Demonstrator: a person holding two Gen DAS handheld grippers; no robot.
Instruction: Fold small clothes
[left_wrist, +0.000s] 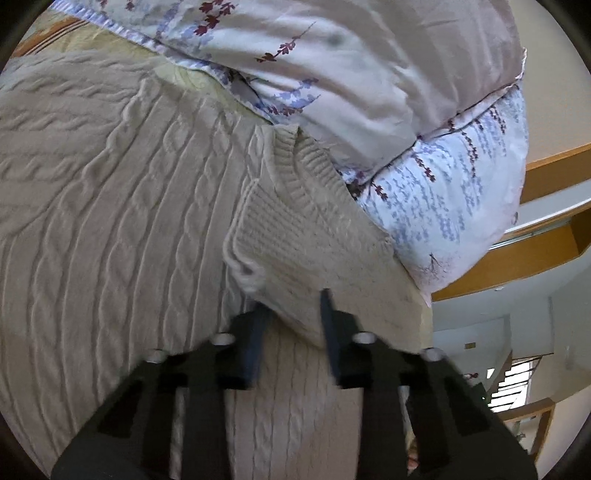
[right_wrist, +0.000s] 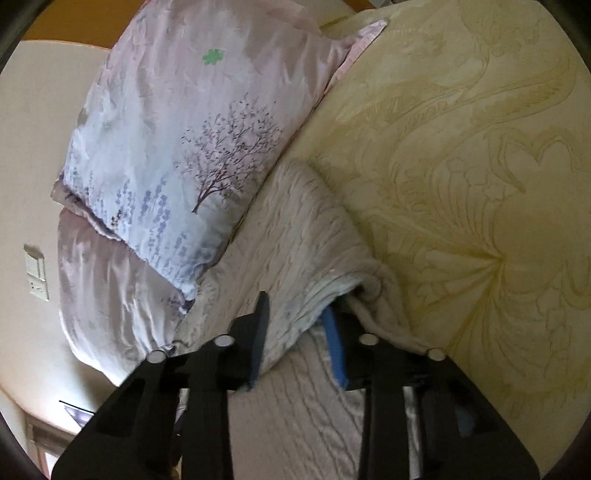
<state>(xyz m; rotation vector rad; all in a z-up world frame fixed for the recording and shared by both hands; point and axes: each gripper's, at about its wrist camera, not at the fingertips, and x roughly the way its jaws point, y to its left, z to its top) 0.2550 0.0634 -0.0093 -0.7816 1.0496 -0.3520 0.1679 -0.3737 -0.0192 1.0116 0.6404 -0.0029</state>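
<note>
A beige cable-knit sweater (left_wrist: 110, 206) lies spread on the bed. In the left wrist view its ribbed hem corner (left_wrist: 314, 236) is folded up over the body, and my left gripper (left_wrist: 291, 306) holds that fold with a finger on each side of the cloth. In the right wrist view the same sweater (right_wrist: 295, 229) is bunched into a lifted fold, and my right gripper (right_wrist: 295, 314) grips it, its blue pads pressed into the knit.
Floral pillows (left_wrist: 369, 74) are stacked just behind the sweater, also in the right wrist view (right_wrist: 177, 147). A yellow embossed bedspread (right_wrist: 480, 184) covers the bed to the right. A wooden headboard (left_wrist: 554, 170) and a wall switch (right_wrist: 37, 273) lie beyond.
</note>
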